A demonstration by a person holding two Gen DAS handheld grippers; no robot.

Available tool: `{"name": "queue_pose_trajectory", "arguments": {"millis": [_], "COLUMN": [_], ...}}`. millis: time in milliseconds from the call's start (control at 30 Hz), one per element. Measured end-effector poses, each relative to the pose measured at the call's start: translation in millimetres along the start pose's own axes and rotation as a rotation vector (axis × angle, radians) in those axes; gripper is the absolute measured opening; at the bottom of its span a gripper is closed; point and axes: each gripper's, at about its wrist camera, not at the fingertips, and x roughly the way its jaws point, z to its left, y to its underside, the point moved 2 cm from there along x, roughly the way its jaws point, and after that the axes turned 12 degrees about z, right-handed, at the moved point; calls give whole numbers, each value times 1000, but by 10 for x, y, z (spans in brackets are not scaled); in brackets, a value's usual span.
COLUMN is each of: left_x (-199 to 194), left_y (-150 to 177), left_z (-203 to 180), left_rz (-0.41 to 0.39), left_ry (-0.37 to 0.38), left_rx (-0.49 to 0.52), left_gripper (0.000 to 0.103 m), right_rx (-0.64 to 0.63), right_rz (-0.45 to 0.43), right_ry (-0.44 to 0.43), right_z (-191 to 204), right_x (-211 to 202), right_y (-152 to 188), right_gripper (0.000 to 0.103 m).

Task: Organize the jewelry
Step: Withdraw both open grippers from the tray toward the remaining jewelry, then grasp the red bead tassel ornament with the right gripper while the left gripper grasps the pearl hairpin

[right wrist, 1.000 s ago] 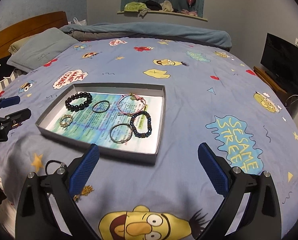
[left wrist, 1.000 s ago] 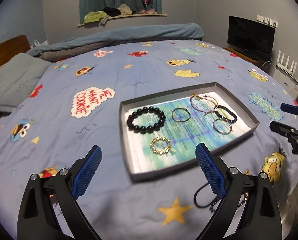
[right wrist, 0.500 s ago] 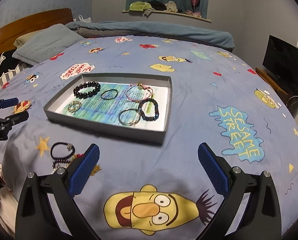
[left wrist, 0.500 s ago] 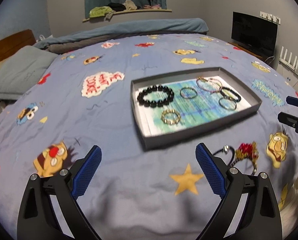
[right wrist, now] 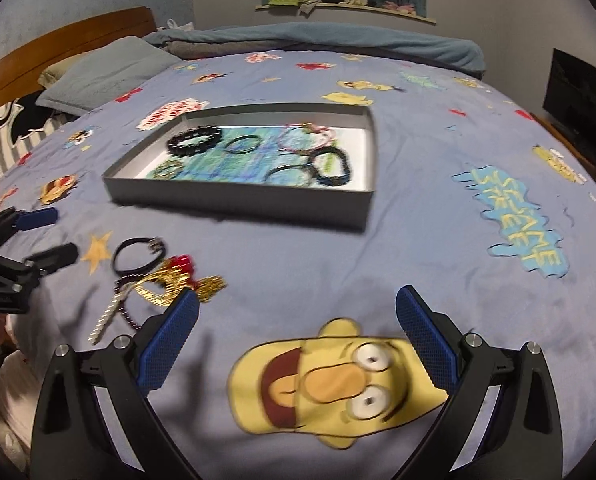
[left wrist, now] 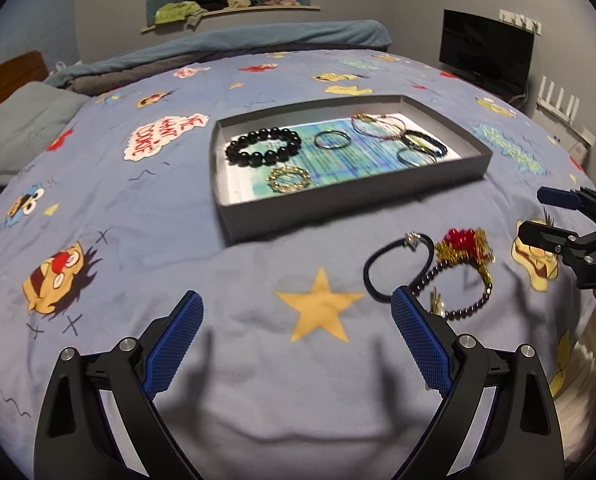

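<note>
Six bracelets lie sorted in the tray [left wrist: 378,192] on the bed [left wrist: 178,220]; a hair tie [left wrist: 394,264] and beaded bracelet [left wrist: 466,280] wait just before it (unsorted). Left gripper [left wrist: 296,340] and right gripper [right wrist: 296,332] hover released, jaws spread, presumably to collect them.
</note>
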Motion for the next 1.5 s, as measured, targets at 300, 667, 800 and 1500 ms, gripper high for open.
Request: {"name": "queue_pose_trajectory", "arguments": {"millis": [300,667,800,1500], "left_x": [59,104,100,81], "left_y": [28,47,62,206], "left_z": [-17,-10,-62,-555], "left_rz": [19,36,34,75], "left_ry": [25,75,81,224], "left_rx": [8,1,19,156], "left_gripper": [94,94,94,42], "right_rx": [-120,-165,-185,-124], "right_rz": [11,9,15,-17], "right_ry": [-32,-34,-27,-80], "right_z": [437,675,740,574], "right_x": [52,154,191,116], "right_y": [76,-2,-11,-29], "right_gripper": [97,73,59,9]}}
